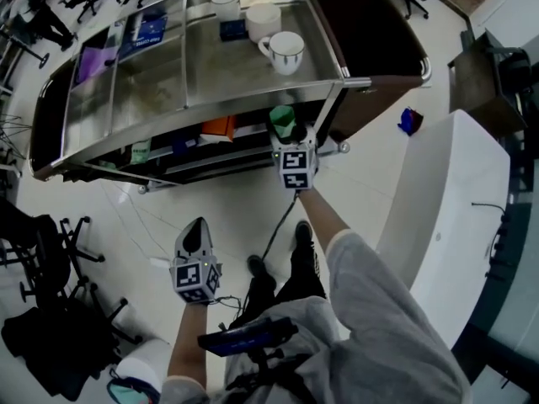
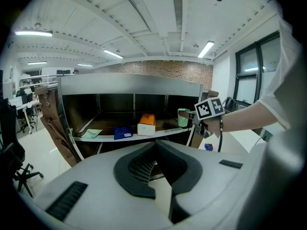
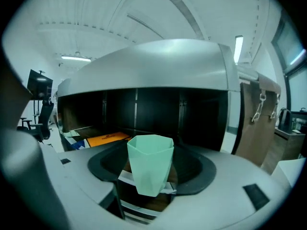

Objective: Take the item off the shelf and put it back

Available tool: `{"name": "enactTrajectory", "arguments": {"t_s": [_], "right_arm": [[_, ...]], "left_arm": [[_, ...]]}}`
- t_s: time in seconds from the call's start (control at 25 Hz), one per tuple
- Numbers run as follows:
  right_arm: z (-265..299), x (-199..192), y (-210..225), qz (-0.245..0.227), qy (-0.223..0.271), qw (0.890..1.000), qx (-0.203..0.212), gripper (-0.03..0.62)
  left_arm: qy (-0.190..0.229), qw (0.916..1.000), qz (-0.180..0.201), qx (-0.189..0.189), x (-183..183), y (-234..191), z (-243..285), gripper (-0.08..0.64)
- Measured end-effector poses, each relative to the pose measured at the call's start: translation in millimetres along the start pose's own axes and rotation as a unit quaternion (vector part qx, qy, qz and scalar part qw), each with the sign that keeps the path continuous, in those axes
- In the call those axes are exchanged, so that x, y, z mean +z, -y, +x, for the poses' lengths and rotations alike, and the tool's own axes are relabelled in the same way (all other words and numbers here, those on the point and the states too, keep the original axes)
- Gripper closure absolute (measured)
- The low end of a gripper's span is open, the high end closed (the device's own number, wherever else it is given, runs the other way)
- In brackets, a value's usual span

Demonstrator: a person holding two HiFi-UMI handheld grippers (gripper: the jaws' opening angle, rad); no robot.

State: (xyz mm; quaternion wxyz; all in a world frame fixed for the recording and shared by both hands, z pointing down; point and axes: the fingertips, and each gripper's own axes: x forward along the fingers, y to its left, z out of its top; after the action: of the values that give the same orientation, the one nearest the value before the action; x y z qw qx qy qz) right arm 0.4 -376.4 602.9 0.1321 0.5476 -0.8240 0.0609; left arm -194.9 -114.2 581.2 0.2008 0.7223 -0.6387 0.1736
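The middle shelf point(image 2: 163, 132) stands open along its front, with bare board between the orange-and-white box point(image 2: 146, 124) and the right corner post point(image 3: 231, 119), though the green cup point(image 2: 183, 117) held in the right gripper point(image 1: 286, 137) fills part of that gap. Left of the box a blue packet point(image 2: 123, 132) and a green sheet point(image 2: 92, 133) lie flat near the front edge, and the top shelf point(image 2: 129, 83) roofs the whole opening.
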Motion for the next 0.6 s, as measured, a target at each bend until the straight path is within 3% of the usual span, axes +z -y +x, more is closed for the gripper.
{"name": "enactTrajectory", "arguments": {"t_s": [0.6], "right_arm": [[-161,32,-15,0.002,0.01,1.0,0.013,0.284]], "left_arm": [[0.045,0.9987,0.005,-0.023,21,-3,-49,0.554]]}}
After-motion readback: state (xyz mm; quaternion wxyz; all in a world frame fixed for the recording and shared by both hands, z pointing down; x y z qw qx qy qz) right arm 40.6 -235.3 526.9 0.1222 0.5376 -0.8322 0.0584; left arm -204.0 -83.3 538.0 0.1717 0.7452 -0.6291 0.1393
